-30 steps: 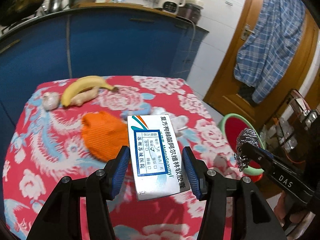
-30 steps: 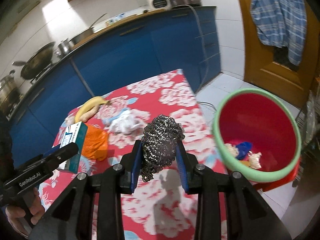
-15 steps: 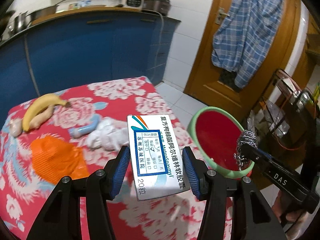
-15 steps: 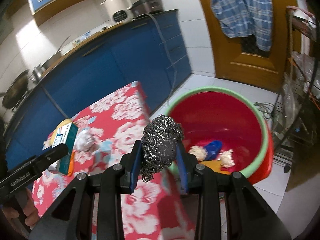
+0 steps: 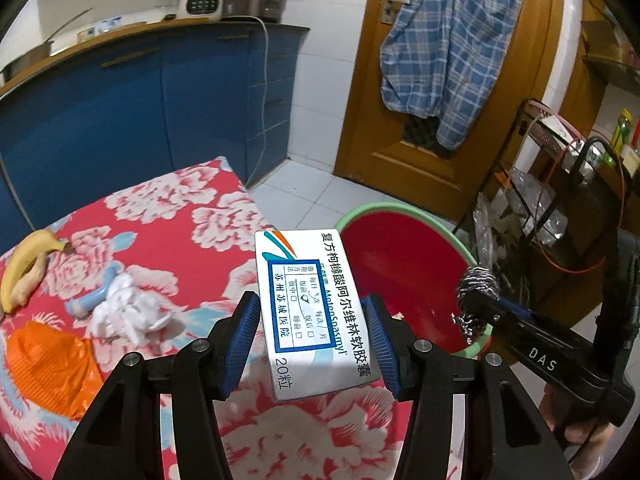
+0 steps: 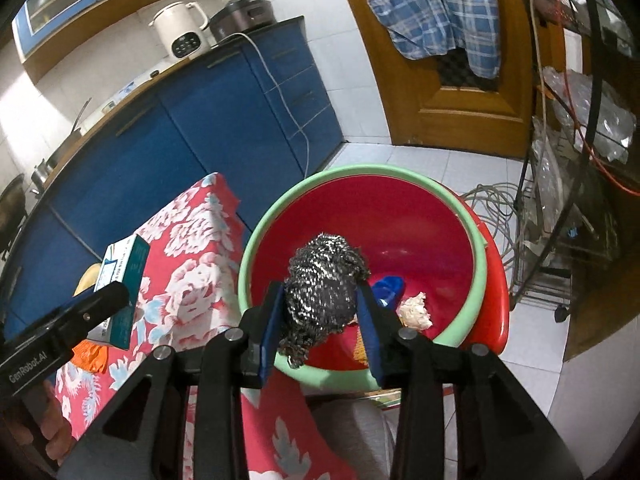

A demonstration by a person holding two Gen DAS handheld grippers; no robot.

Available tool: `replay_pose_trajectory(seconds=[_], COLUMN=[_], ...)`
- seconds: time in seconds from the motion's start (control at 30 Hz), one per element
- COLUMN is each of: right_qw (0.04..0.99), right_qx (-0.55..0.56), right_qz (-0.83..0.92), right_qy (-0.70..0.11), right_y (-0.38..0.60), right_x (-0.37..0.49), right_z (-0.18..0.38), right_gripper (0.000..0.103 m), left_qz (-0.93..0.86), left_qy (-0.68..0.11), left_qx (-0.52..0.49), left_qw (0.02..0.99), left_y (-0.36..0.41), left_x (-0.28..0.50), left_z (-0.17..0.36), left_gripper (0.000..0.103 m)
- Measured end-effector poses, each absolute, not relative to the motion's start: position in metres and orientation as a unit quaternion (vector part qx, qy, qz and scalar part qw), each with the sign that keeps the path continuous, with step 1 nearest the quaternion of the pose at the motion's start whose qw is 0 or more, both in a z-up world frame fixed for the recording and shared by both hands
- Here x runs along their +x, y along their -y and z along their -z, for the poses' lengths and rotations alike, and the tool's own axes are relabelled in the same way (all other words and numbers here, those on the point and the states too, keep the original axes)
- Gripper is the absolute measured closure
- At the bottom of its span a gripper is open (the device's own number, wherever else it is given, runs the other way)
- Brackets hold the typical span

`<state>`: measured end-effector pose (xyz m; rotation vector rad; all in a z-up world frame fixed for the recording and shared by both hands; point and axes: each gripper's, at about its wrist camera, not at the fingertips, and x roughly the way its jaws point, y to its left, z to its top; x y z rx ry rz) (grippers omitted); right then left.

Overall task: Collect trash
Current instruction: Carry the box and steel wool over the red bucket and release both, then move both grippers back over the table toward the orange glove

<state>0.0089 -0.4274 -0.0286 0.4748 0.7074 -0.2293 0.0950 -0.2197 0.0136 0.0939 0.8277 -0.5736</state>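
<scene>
My left gripper [image 5: 314,336] is shut on a white and blue medicine box [image 5: 312,312], held above the right part of the red flowered table [image 5: 180,216]; the box also shows in the right wrist view [image 6: 120,280]. My right gripper [image 6: 322,316] is shut on a steel wool scrubber [image 6: 324,284], held over the near rim of the red bin with a green rim [image 6: 360,172]. The scrubber [image 5: 476,288] and the bin [image 5: 400,264] also show in the left wrist view. Scraps of trash [image 6: 416,308] lie in the bin.
On the table lie a crumpled white tissue [image 5: 128,312], a blue tube [image 5: 94,296], an orange bag [image 5: 44,364], a banana [image 5: 20,268] and ginger. Blue cabinets [image 5: 160,112] stand behind. A wire rack [image 6: 572,160] stands right of the bin, a wooden door [image 6: 440,80] beyond.
Both grippers have swung right, from over the table towards the bin. The scrubber now hangs over the bin's rim. The box is now nearer the table's right edge.
</scene>
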Motion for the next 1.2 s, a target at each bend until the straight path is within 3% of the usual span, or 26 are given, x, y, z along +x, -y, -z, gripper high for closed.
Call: replay_pose_trajectory(seconds=[0.17,0.83,1.0,1.2], right_qw=[0.904,0.903,0.902,0.902], right_qx=[0.238,0.257,0.261,0.262], right_qz=[0.117,0.145,0.147,0.142], right_qy=[-0.335,-0.314,-0.311,-0.313], right_y=[0.436,0.456,0.461,0.46], right_x=[0.008,-0.014,-0.016,-0.014], right_z=[0.031,0.026,0.026,0.027], right_gripper=[0.056,0.054,0.054,0.054], left_qz=[0.279,0.328,0.328,0.322], left_qy=[-0.401,-0.426,-0.43,-0.431], left_qx=[0.053,0.099,0.107,0.102], left_qw=[0.871,0.837,0.834,0.837], left_y=[0.232,0.297,0.301,0.295], left_x=[0.097,0.105,0.107,0.108], left_z=[-0.009,0.018,0.021,0.02], left_gripper=[0.047,0.047,0.037,0.036])
